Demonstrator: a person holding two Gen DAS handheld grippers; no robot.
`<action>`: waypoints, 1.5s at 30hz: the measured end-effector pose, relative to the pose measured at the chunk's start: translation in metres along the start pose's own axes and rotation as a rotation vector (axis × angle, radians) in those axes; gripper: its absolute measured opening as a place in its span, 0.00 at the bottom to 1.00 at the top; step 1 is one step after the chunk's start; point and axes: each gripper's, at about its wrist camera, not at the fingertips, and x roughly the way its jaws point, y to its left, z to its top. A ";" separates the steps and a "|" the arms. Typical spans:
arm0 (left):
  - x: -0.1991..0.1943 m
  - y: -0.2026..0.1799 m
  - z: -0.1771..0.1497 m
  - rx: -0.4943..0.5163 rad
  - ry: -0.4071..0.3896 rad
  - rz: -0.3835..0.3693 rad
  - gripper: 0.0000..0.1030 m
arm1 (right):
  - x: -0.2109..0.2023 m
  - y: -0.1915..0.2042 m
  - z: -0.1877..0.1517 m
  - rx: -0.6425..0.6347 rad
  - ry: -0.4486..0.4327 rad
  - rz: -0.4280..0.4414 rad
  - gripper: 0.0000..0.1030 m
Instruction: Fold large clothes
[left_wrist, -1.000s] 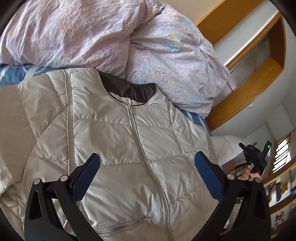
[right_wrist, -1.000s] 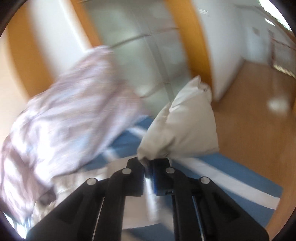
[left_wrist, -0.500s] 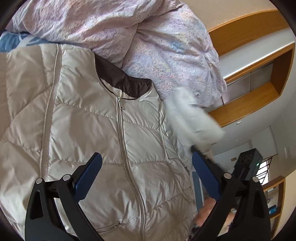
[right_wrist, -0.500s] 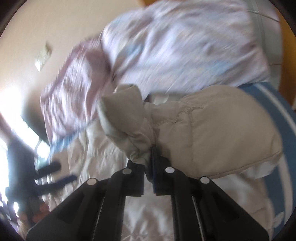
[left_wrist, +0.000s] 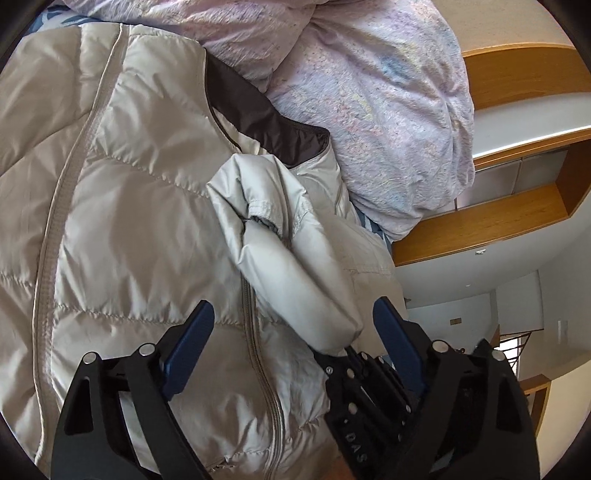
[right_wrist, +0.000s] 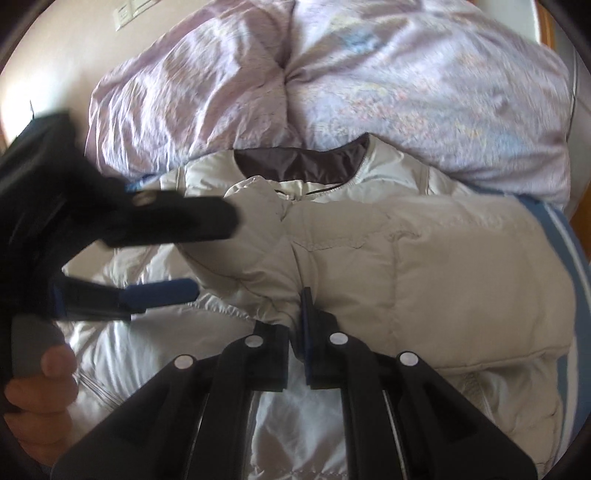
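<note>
A cream quilted jacket with a dark brown collar lining lies front up on the bed, zipped. Its sleeve is folded across the chest. My right gripper is shut on the sleeve's fabric and shows in the left wrist view as a black tip at the sleeve's lower end. My left gripper hovers low over the zip. Its jaws are closing; the sleeve end lies between the blue pads without touching them. In the right wrist view the left gripper reaches in from the left.
A crumpled lilac duvet is heaped just behind the collar. The blue striped sheet shows at the jacket's right side. Wooden shelving stands beyond the bed. A hand holds the left gripper's handle.
The right gripper has swung the sleeve from the bed's side across onto the jacket's chest. The left gripper has sunk closer to the jacket and its pads stand a little nearer together.
</note>
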 end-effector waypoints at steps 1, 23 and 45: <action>0.001 0.001 0.001 -0.001 -0.005 0.008 0.80 | -0.001 0.002 -0.001 -0.011 0.000 -0.004 0.07; -0.021 0.030 0.005 0.087 -0.112 0.265 0.18 | -0.026 -0.022 0.026 0.077 -0.054 -0.041 0.45; -0.066 -0.047 -0.020 0.405 -0.381 0.380 0.68 | 0.057 -0.054 0.003 0.060 0.070 -0.324 0.47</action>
